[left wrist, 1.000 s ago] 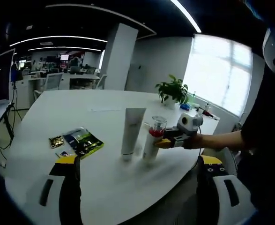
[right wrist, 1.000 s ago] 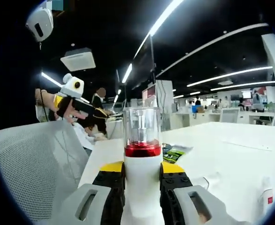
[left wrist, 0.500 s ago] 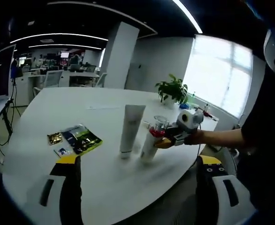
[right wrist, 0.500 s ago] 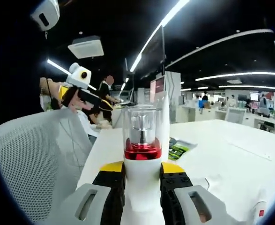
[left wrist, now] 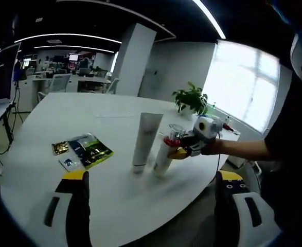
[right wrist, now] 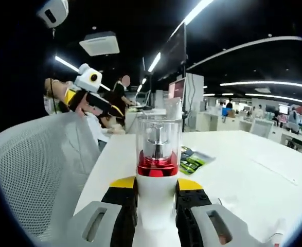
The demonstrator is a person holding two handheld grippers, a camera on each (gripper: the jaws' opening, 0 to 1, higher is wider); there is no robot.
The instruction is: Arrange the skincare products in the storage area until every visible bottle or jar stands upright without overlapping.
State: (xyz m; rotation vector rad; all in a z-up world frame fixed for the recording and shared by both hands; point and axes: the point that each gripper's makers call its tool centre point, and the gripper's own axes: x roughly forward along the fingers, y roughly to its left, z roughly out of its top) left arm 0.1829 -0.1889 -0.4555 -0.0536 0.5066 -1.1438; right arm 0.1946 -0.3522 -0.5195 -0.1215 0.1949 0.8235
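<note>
A light, rigid, likely slippery pump bottle (right wrist: 156, 175) is pinched low on its white body by the right tongs (right wrist: 156, 203), just right of the upright tube (left wrist: 145, 140) on the counter (left wrist: 48, 128), while the left tongs (left wrist: 151, 206) are held spread nearby.

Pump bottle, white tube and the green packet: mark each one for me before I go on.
pump bottle (right wrist: 158, 154): right gripper view, on the clear cap above the red band.
white tube (left wrist: 144, 140): left gripper view, on the middle of its standing body.
green packet (left wrist: 91, 151): left gripper view, on its flat printed face.
</note>
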